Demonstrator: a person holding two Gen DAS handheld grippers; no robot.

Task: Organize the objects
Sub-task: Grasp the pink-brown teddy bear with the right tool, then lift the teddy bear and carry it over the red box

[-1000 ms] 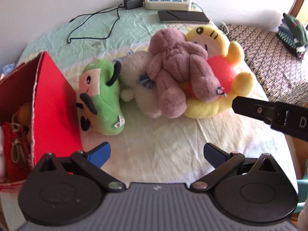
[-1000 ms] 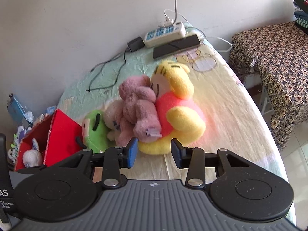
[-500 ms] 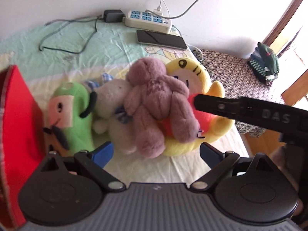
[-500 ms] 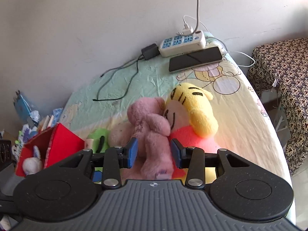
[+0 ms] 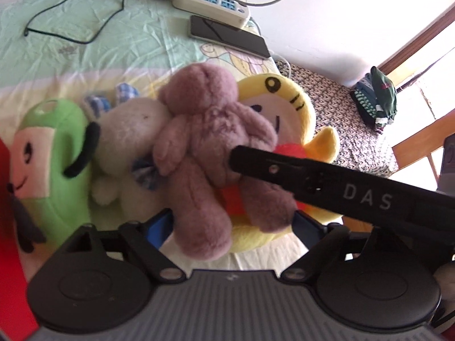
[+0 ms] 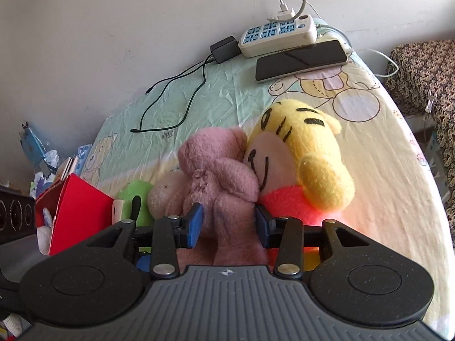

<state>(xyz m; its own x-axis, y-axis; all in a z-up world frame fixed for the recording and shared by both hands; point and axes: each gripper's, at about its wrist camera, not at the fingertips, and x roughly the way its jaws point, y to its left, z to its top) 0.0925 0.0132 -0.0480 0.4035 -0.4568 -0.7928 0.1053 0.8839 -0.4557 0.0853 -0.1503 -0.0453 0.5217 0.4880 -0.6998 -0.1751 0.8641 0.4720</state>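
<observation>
A pink plush bear (image 5: 210, 145) lies on top of a yellow plush with a red shirt (image 5: 287, 108), next to a cream plush (image 5: 130, 139) and a green plush (image 5: 54, 153). My left gripper (image 5: 230, 224) is open, its blue fingers either side of the bear's legs. My right gripper (image 6: 229, 224) is open with the pink bear (image 6: 219, 170) between its jaws, apart from the pads; its black arm (image 5: 327, 182) crosses the left wrist view. The yellow plush (image 6: 304, 153) and green plush (image 6: 133, 199) show in the right wrist view too.
A red box (image 6: 76, 207) with toys inside stands at the left; its wall shows in the left wrist view (image 5: 11, 255). A power strip (image 5: 210, 0), a phone (image 5: 227, 37) and a black cable (image 5: 74, 25) lie at the back. A patterned seat (image 6: 426, 71) stands right.
Both grippers have moved in on the plush pile. The pink bear now sits between the right gripper's jaws, and its legs sit between the left gripper's fingers.
</observation>
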